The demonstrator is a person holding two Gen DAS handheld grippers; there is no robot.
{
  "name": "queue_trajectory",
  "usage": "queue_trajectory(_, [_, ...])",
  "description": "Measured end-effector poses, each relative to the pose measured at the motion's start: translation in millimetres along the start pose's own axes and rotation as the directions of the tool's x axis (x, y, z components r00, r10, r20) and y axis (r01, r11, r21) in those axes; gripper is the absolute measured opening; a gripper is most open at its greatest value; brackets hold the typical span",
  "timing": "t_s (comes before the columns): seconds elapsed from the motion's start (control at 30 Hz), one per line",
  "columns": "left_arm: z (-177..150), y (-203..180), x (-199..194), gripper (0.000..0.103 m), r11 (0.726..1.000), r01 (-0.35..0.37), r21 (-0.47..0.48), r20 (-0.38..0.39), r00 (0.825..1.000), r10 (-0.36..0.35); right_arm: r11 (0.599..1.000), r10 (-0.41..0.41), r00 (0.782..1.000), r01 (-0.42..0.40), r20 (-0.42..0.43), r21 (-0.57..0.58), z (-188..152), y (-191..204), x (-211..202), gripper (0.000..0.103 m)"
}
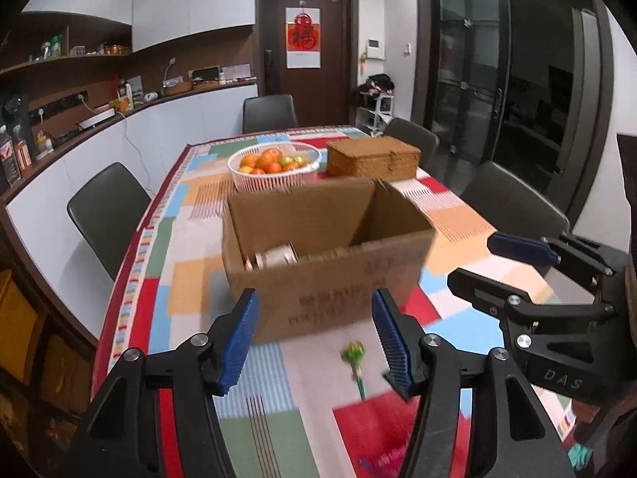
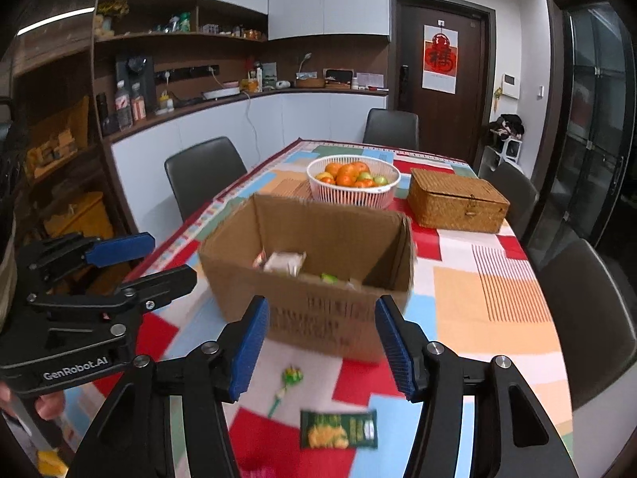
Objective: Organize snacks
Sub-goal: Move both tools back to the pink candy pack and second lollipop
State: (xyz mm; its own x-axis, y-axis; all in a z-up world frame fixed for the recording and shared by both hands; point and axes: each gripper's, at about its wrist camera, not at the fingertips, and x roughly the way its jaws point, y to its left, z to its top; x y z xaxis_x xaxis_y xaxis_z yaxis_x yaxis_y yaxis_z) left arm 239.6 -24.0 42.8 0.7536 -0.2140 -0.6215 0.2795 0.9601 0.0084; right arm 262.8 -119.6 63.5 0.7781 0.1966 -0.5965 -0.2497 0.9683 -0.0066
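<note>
With both jaws wide and empty, best to pinch light, crinkly packet (image 2: 338, 429) at 6 o'clock by edge.

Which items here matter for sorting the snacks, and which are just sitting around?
Part of the job:
cardboard box, already holding some packets
lollipop on the tablecloth
green snack packet on the tablecloth
left gripper and right gripper, both open and empty

Just lying about:
fruit basket
wicker box
chairs
</note>
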Motion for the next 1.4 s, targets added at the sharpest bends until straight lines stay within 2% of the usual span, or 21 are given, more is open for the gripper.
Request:
queue_trajectory(0.17, [-37,-18,-2,0.058,0.998,0.026,0.049,-0.051,0.998,-0.023,1.000,-0.006,0.999,0.005,-0.042,-0.020,-34,3,-12,0.056])
queue_trajectory(0.33, [-68,-34,3,0.058,0.993,0.067,0.092,-0.115,0.992,-0.057,1.000,-0.004,0.992,0.004,-0.127,-0.002,-73,0,-12,0.056])
queue_trajectory(0.5, [-99,-51,11,0.058,0.980,0.118,0.158,-0.184,0.979,-0.088,1.000,0.016,0.974,-0.010,-0.225,0.029,-111,-2,-6,0.056])
queue_trajectory(0.7, [-126,-63,23,0.059,0.963,0.195,0.186,-0.278,0.950,-0.139,0.999,0.033,0.949,-0.018,-0.315,0.051,-143,-2,0,0.056])
queue_trajectory(0.8, [-134,-68,31,0.060,0.954,0.229,0.191,-0.319,0.934,-0.160,0.998,0.037,0.939,-0.020,-0.343,0.053,-153,0,2,0.056])
queue_trajectory(1.0, [-143,-72,50,0.060,0.944,0.264,0.198,-0.363,0.914,-0.179,0.998,0.037,0.922,-0.012,-0.386,0.065,-166,-2,9,0.056])
queue_trajectory(1.17, [-148,-76,62,0.060,0.937,0.277,0.211,-0.390,0.903,-0.180,0.997,0.033,0.913,-0.002,-0.407,0.076,-170,-5,16,0.056])
queue_trajectory(1.33, [-147,-74,73,0.058,0.941,0.294,0.171,-0.396,0.895,-0.207,0.997,0.031,0.906,0.004,-0.422,0.083,-174,-8,23,0.056])
queue_trajectory(1.4, [-147,-74,77,0.049,0.943,0.294,0.155,-0.398,0.893,-0.212,0.996,0.034,0.905,0.005,-0.423,0.091,-174,-10,25,0.056])
